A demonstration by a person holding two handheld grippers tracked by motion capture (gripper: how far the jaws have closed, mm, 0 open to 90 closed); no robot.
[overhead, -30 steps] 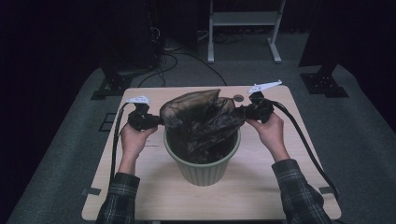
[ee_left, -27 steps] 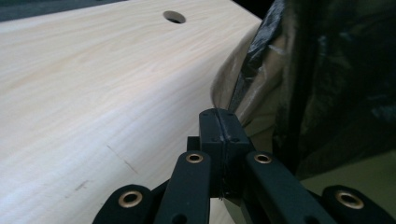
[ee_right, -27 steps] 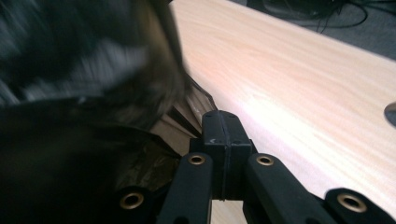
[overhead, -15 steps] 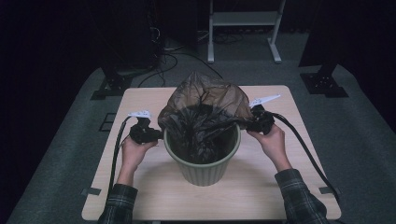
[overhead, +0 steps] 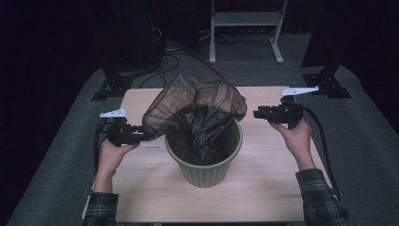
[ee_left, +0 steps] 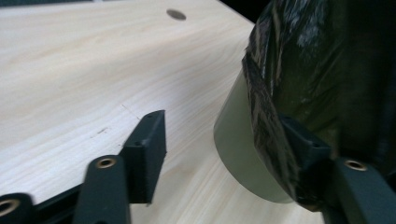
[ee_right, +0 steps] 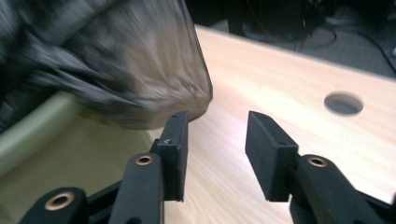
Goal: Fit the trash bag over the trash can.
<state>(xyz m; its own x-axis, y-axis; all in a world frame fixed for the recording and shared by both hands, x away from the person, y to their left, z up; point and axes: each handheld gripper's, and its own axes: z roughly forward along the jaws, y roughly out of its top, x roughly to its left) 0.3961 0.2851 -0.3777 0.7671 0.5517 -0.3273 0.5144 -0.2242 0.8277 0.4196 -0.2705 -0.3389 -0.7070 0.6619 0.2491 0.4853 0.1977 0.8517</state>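
Note:
A ribbed green bin [overhead: 207,169] stands in the middle of the wooden table [overhead: 150,188]. A dark, half-clear plastic bag [overhead: 193,106] billows up over the bin's mouth, with its lower part hanging inside. My left gripper [overhead: 141,133] is at the bag's left edge. In the left gripper view its jaws stand wide apart [ee_left: 222,126]; bag film [ee_left: 317,60] drapes over the right jaw, next to the bin's wall [ee_left: 233,149]. My right gripper [overhead: 258,113] is open [ee_right: 217,123], off to the right of the blurred bag [ee_right: 116,60], holding nothing.
A round hole [ee_right: 343,102] is in the tabletop near the far right edge. Behind the table, cables [overhead: 174,52], a white metal stand [overhead: 244,28] and black tripod bases [overhead: 110,87] sit on the grey floor. Bare wood lies in front of the bin.
Both grippers had the bag stretched over the bin. The bag puffed up, the grippers dropped and moved outward, and the right gripper is now free of the bag.

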